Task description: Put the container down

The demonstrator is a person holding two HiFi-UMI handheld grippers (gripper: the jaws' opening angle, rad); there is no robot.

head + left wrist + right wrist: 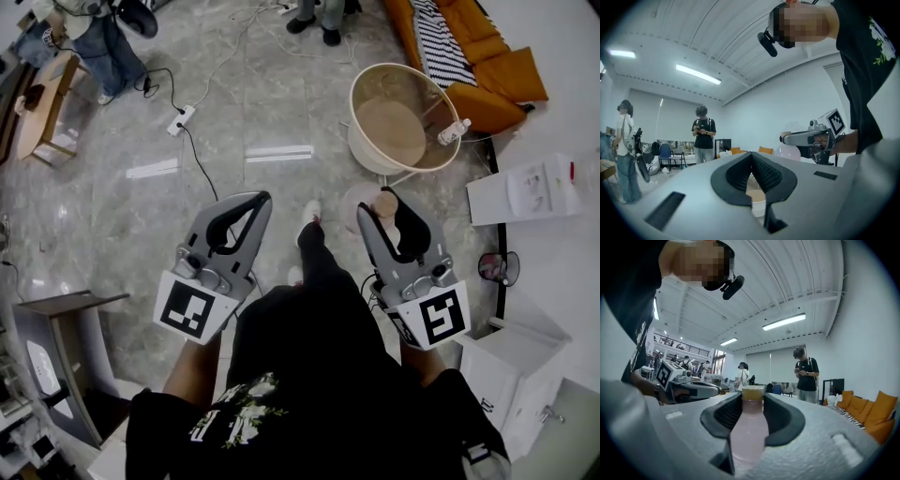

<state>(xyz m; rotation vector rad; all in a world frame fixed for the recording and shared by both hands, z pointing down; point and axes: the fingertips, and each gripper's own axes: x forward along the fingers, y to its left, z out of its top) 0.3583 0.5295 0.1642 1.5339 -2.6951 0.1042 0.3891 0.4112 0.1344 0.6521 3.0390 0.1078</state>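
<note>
Here, the small pink plastic bottle with a tan cap [749, 430] sits clamped at its neck in the right gripper [384, 208], above the floor, just near of the round white-rimmed table [359, 141]. It looks light, stiff and probably slippery, so hold below the cap. The left gripper [261, 202] has its jaw tips together.

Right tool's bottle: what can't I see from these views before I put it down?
- Base of the bottle: right gripper view, cut off by the bottom edge and by the body of the right tool; the head view shows only its top.
- Surface below it: right gripper view, hidden by the tool's body.
- Pale thing behind the shut jaws of the left tool: left gripper view, mostly hidden by the pads.
</note>
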